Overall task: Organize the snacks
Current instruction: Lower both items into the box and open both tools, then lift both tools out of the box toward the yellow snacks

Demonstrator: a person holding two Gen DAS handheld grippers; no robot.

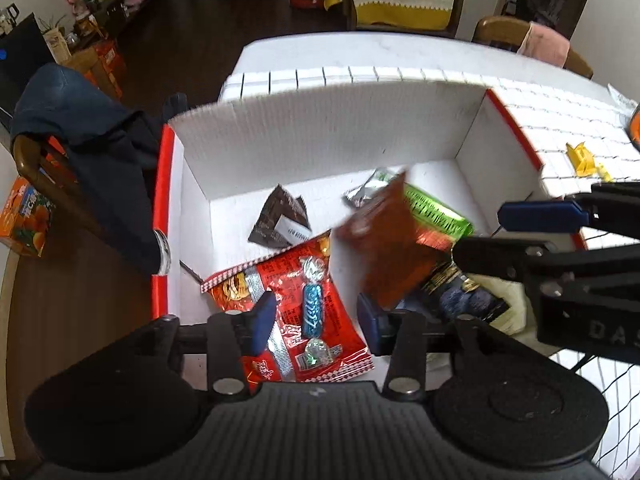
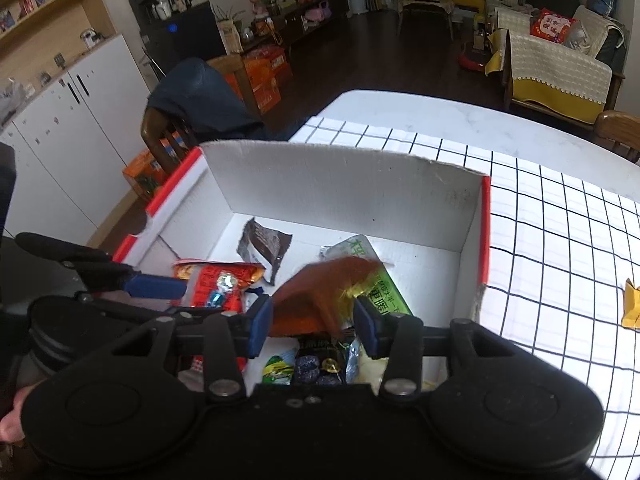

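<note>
Brown packet (image 2: pixel 316 296), motion-blurred, mid-frame just beyond the right gripper (image 2: pixel 314 322); touching the fingers or not, cannot tell. Jaws wide apart, holding nothing. Left gripper (image 1: pixel 316 320) likewise agape, empty, over a red packet (image 1: pixel 288 320) in the box (image 1: pixel 320 120). Packet writing unreadable.

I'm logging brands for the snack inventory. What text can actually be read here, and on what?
"DAS", cut off by the frame: raised letters on the right hand-held gripper.
Print on the green packet, red packet and dark wrapper: too blurred to read.
</note>
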